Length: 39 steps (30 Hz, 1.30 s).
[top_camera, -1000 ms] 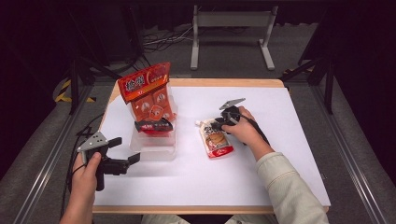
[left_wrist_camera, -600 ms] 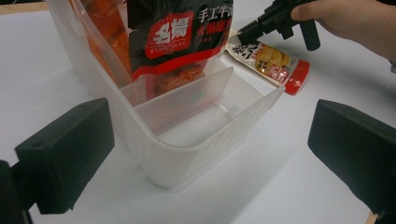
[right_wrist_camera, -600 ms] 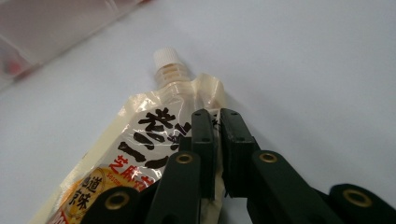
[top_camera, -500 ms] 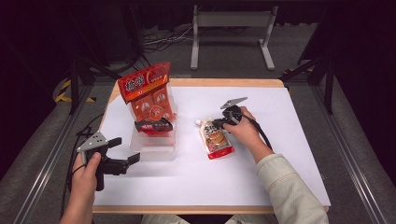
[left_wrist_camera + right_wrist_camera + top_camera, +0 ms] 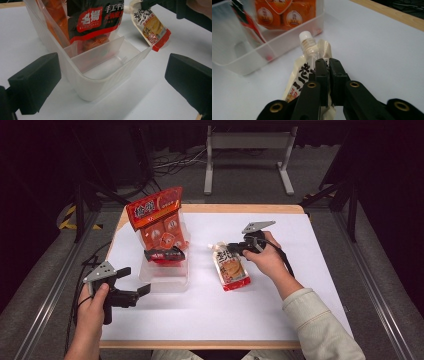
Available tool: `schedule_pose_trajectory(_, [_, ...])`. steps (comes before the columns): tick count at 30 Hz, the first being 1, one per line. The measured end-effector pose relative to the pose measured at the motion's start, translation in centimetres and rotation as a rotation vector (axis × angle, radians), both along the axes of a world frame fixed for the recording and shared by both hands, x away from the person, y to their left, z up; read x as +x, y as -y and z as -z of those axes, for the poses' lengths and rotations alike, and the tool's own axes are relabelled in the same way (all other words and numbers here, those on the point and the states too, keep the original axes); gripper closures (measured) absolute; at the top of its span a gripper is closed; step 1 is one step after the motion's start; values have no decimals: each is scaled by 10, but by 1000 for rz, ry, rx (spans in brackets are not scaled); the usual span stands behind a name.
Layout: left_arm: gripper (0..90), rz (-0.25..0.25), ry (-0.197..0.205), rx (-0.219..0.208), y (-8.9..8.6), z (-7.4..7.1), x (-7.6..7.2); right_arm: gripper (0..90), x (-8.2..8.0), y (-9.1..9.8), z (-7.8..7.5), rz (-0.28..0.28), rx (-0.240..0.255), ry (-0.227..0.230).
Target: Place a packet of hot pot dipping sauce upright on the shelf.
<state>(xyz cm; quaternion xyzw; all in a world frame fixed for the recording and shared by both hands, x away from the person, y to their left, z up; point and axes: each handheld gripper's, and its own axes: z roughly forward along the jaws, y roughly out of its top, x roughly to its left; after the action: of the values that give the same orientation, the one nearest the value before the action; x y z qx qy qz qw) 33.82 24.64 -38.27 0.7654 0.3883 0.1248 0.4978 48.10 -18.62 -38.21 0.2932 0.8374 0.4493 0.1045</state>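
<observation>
- The left gripper (image 5: 142,290) is resting low at the near left of the white table (image 5: 310,285), held in the person's left hand (image 5: 92,307); its jaws are standing spread wide with nothing between them, pointing toward the clear plastic bin (image 5: 165,279).
- In the left gripper view, that clear plastic bin (image 5: 100,85) is sitting just beyond the open jaws, and a divider wall (image 5: 100,56) is splitting it; the nearer compartment is holding nothing I can see.
- Behind the divider, a black-and-red sauce packet (image 5: 96,21) is standing upright in the bin, and a tall orange snack bag (image 5: 160,220) is leaning behind it at the bin's far end.
- To the right of the bin, near the table's middle, the spouted pouch (image 5: 231,267) is being pinched at its upper part by the right gripper (image 5: 231,249), whose jaws have just been closing on it.
- In the right gripper view, the jaws are pressing together on the pouch (image 5: 304,72) just below its white screw cap (image 5: 305,36).
- The pouch's red bottom edge seems to be touching the table, though the high view is too coarse to be sure.
- The right hand (image 5: 267,260) is gripping the tool from the right.
</observation>
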Motion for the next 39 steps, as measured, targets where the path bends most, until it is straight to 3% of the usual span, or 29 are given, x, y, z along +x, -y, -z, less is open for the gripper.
schedule_pose_trajectory(16, [14,11,1,-7,6,0,1,874,-51,-1,-35,-136,81,97])
schedule_pose_trajectory(21, [14,17,15,-5,6,0,2,874,-62,0,-45,-154,101,138])
schedule_pose_trajectory(27, [13,33,23,-35,8,-1,1,875,-70,0,-54,-170,127,172])
schedule_pose_trajectory(31, [15,50,62,-74,12,-3,1,875,-79,-2,-60,-182,156,198])
schedule_pose_trajectory(39, [35,117,158,-75,28,-8,-4,875,-95,-1,-67,-203,250,226])
